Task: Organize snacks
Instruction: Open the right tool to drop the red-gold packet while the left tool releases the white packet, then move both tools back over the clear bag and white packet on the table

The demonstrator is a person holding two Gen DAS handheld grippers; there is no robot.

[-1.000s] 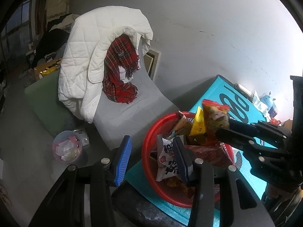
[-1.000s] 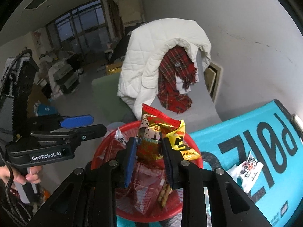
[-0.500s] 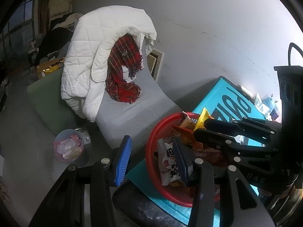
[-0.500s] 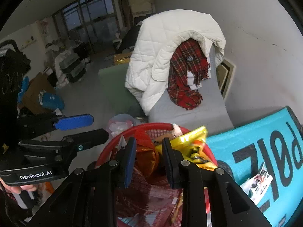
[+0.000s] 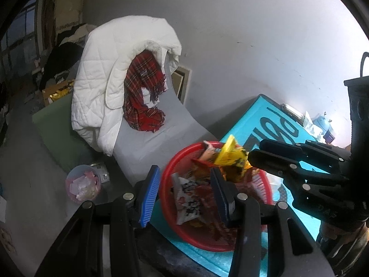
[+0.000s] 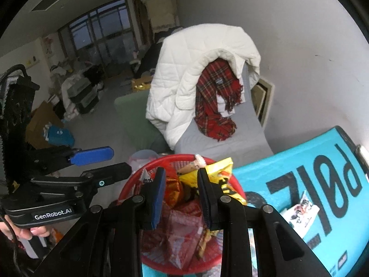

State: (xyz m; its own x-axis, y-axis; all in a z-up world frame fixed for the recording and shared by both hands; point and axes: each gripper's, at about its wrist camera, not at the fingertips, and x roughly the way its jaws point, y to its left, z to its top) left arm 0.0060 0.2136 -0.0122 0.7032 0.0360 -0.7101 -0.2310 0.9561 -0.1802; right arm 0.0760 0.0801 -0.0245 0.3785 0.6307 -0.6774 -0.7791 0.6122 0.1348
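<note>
The right tool (image 6: 180, 184) hangs over the red basket (image 6: 161, 158) with its jaws drawn in to a narrow gap. An orange-gold packet (image 6: 171, 189) shows in that gap, but I cannot tell whether the pads pinch it or it simply lies below them. At 1 o'clock from the tips, just beside the right pad, a yellow packet (image 6: 216, 168) leans against the basket's far rim. The basket is heaped with snacks, among them 1 white packet with red print (image 5: 186, 198).

The left tool (image 5: 184, 169) is released, its 2 blue pads standing well apart with nothing between them, at 9 o'clock from the right tool. A hand (image 6: 30, 230) grips its handle.

The basket sits on a teal mat (image 6: 311, 161) on the tabletop. A loose white packet (image 6: 299, 210) lies on the mat at 3 o'clock. At 12 o'clock, a white quilted jacket (image 6: 196, 69) and a red plaid scarf (image 6: 214, 97) hang over a grey chair (image 6: 230, 143).
</note>
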